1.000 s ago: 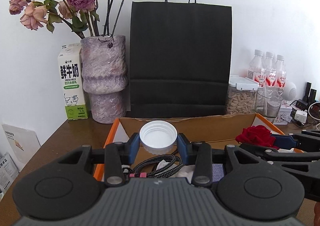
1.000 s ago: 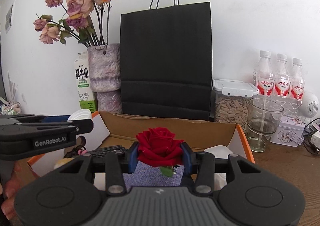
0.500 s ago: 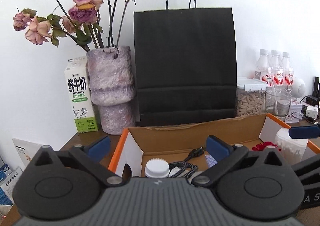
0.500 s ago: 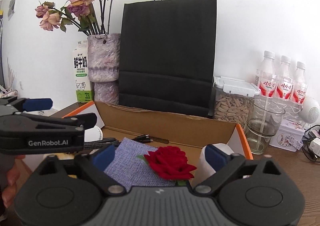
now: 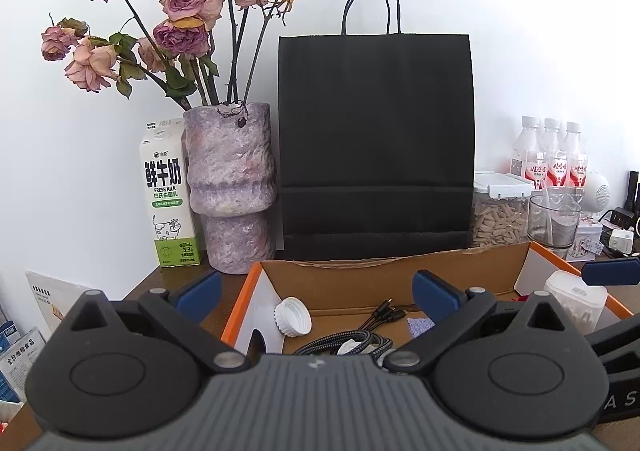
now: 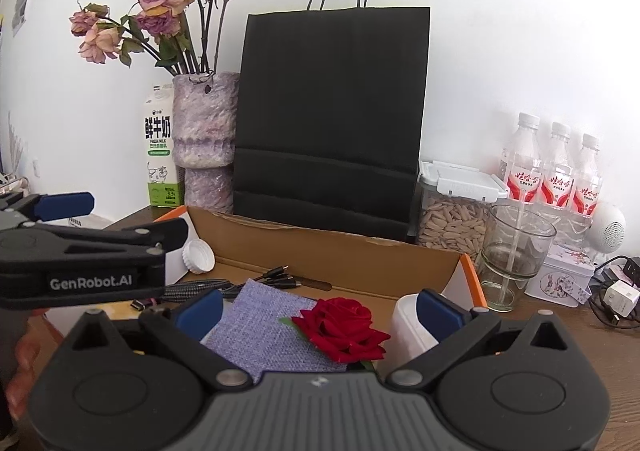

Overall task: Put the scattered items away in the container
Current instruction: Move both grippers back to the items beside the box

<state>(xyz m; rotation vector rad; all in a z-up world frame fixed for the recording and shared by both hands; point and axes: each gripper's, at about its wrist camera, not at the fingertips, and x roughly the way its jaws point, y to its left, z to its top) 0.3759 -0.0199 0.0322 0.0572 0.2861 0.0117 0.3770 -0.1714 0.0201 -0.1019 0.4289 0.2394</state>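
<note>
Bright, even light; sharp focus; edges fisheye-warped.

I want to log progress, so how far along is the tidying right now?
Mostly done, it seems. The white cap, braided cable, purple cloth, red rose and white tub all lie in the cardboard box. Both the left gripper and right gripper are open and empty. No stray items show.

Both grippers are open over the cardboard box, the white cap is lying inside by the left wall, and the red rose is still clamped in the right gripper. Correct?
Not quite. The right gripper holds nothing: in the right wrist view its jaws are spread and the red rose lies loose on the purple cloth in the cardboard box. The left gripper is open too, and the white cap sits by the left wall.
</note>
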